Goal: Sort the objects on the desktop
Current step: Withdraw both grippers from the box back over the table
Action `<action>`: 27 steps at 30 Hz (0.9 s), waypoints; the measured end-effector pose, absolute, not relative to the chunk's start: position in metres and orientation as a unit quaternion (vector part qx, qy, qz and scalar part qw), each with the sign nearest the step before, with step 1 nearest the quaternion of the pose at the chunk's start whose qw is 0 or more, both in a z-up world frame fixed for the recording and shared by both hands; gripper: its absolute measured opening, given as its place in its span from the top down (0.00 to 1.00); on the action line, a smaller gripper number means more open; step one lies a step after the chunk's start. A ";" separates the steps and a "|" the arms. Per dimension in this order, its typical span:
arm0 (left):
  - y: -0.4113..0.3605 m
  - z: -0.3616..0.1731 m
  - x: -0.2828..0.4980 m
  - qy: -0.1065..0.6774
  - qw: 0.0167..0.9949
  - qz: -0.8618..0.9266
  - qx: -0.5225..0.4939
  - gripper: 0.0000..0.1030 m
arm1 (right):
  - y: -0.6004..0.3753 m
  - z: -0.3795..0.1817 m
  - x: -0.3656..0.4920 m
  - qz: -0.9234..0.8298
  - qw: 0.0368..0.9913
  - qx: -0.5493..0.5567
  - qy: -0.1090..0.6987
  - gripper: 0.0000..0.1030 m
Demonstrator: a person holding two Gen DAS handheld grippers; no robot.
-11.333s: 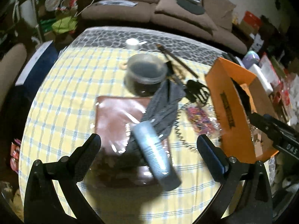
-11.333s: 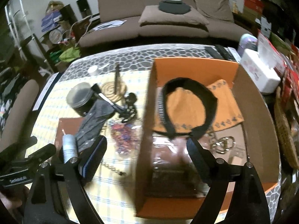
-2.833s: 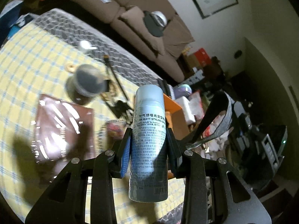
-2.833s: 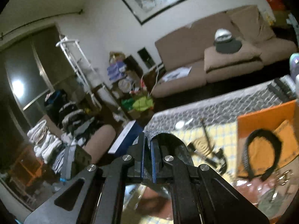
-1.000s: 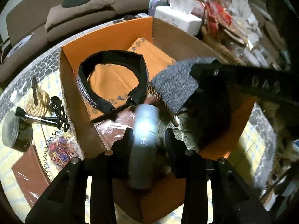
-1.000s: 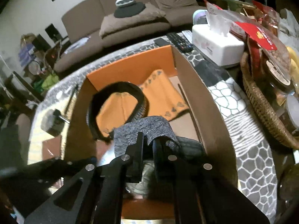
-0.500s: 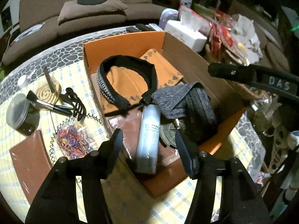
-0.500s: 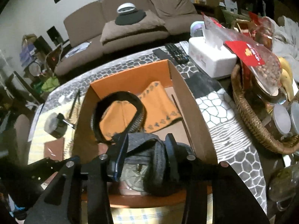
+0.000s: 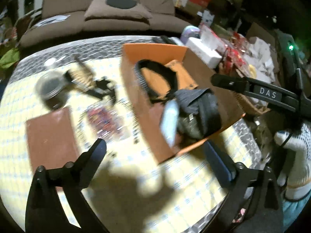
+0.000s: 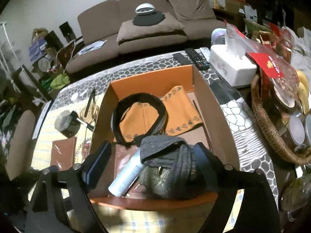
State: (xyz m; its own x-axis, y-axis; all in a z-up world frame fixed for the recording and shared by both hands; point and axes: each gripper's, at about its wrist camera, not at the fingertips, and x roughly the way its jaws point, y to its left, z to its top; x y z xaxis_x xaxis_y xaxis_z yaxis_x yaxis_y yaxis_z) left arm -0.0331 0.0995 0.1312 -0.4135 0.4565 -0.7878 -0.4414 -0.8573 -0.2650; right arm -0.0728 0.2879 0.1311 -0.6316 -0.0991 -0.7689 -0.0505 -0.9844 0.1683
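Note:
An orange cardboard box (image 10: 151, 79) holds a black headband (image 10: 140, 101), an orange cloth (image 10: 180, 106), a silver spray can (image 10: 128, 172) and a crumpled grey cloth (image 10: 171, 155). My right gripper (image 10: 152, 163) hovers over the box's near end. Its jaws are opening on either side of the grey cloth, and the pads do not press it. My left gripper (image 9: 157, 155) hangs over the yellow checked tablecloth in front of the box (image 9: 151, 46). Its jaws are opening with nothing between them. The can (image 9: 169, 120) lies beyond it in the box.
Left of the box lie a black jar (image 10: 67, 123), a brown pouch (image 9: 48, 132), a bag of coloured bands (image 9: 103, 116) and a black hair clip (image 9: 105, 89). A tissue box (image 10: 231, 68), remotes (image 10: 196, 58) and a wicker basket (image 10: 272, 136) crowd the right.
Both grippers went from shut to wide. The can left the left jaws and the grey cloth left the right jaws, both into the box. The left gripper drew back leftward.

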 end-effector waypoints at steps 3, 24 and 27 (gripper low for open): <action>0.066 0.126 -0.022 -0.021 0.239 0.846 -0.477 0.01 | 0.271 0.126 -0.065 -0.897 0.022 0.437 -0.061 0.11; -0.035 0.076 0.032 -0.062 0.114 0.868 -0.480 0.00 | 0.222 0.097 0.016 -0.916 0.050 0.392 -0.076 0.09; -0.036 0.069 0.031 -0.057 0.101 0.873 -0.474 0.00 | 0.215 0.082 0.024 -0.910 0.050 0.405 -0.074 0.09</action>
